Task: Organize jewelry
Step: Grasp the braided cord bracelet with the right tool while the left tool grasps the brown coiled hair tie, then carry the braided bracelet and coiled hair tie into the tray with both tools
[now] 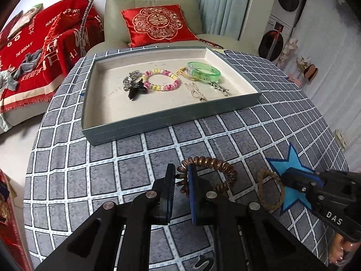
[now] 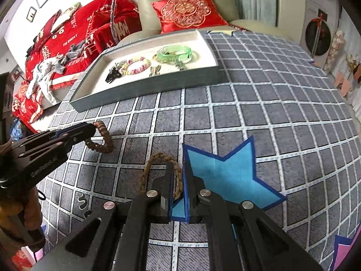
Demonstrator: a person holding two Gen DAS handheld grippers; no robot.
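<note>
A grey tray (image 1: 158,117) (image 2: 144,85) on the checked tablecloth holds a pink-yellow bead bracelet (image 1: 161,79), a green bangle (image 1: 204,71), a black star clip (image 1: 136,89) and metal clips. My left gripper (image 1: 182,169) has its jaws narrowly apart around the near-left side of a brown spiral coil band (image 1: 222,168) (image 2: 106,144) lying on the cloth. My right gripper (image 2: 178,169) has its jaws nearly closed around the right side of a tan braided band (image 2: 158,158) (image 1: 268,190), beside the blue star patch (image 2: 227,178).
A green armchair (image 1: 155,6) with a red cushion (image 1: 158,24) stands behind the table. A red blanket (image 1: 40,52) lies on the left. Decorations stand at the far right (image 1: 309,70). The round table's edge curves on both sides.
</note>
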